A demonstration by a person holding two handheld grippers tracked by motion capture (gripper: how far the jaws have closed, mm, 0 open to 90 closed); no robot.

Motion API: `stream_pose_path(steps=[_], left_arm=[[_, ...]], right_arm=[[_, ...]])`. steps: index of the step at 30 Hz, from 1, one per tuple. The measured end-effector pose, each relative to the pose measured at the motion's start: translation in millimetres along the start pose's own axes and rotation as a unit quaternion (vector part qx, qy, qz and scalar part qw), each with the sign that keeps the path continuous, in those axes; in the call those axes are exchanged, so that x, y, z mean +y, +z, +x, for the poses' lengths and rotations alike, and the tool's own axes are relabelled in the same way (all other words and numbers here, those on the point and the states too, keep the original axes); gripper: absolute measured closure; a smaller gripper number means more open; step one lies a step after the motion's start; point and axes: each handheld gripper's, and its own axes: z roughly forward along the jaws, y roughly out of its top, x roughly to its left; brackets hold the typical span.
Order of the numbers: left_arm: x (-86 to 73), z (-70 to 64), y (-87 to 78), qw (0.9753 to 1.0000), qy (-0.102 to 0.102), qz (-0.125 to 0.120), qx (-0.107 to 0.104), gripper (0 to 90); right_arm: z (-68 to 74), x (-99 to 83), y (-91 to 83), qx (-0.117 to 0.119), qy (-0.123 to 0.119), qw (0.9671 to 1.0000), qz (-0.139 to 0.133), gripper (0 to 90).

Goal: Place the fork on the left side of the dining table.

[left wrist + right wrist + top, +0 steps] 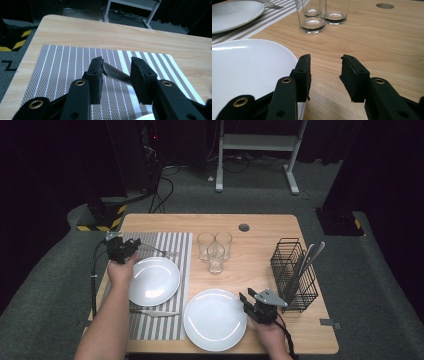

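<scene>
My left gripper (pixel 133 246) hovers at the far left corner of the striped placemat (pixel 177 270), held by a hand. In the left gripper view its jaws (pixel 116 63) stand open on either side of a fork's metal handle (pixel 115 74), which lies on the mat (pixel 62 62). The fork (pixel 161 251) points right. My right gripper (pixel 246 295) rests low at the right edge of the front white plate (pixel 215 320). In the right gripper view it is open (pixel 325 58) over bare wood, with that plate (pixel 244 67) beside its left jaw.
A second white plate (pixel 152 281) sits on the mat, with a knife (pixel 152 312) in front of it. Three glasses (pixel 215 247) stand mid-table. A black wire rack (pixel 295 275) with utensils (pixel 306 260) is at the right. A cable hole (pixel 244 227) lies at the back.
</scene>
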Motion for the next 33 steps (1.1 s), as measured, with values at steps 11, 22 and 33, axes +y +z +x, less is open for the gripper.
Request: stream_pose_path(steps=[11,22,33], left_arm=[[-4.3,4.8,4.5,0.9999,0.001,0.014,-0.007,57.9],[-5.7,1.7,7.1,0.9997,0.005,0.018,-0.018,57.5],[-7.4,2.3,10.9,0.9992,-0.007,0.034,-0.022,55.7]], right_arm=[[0.5,0.0,0.1,-0.004,-0.002,1.0,0.0,59.1],[0.9,0.1,0.2,-0.006,-0.004,1.0,0.001,59.1],[0.8,-0.1,-0.1,-0.005,-0.004,1.0,0.001,59.1]])
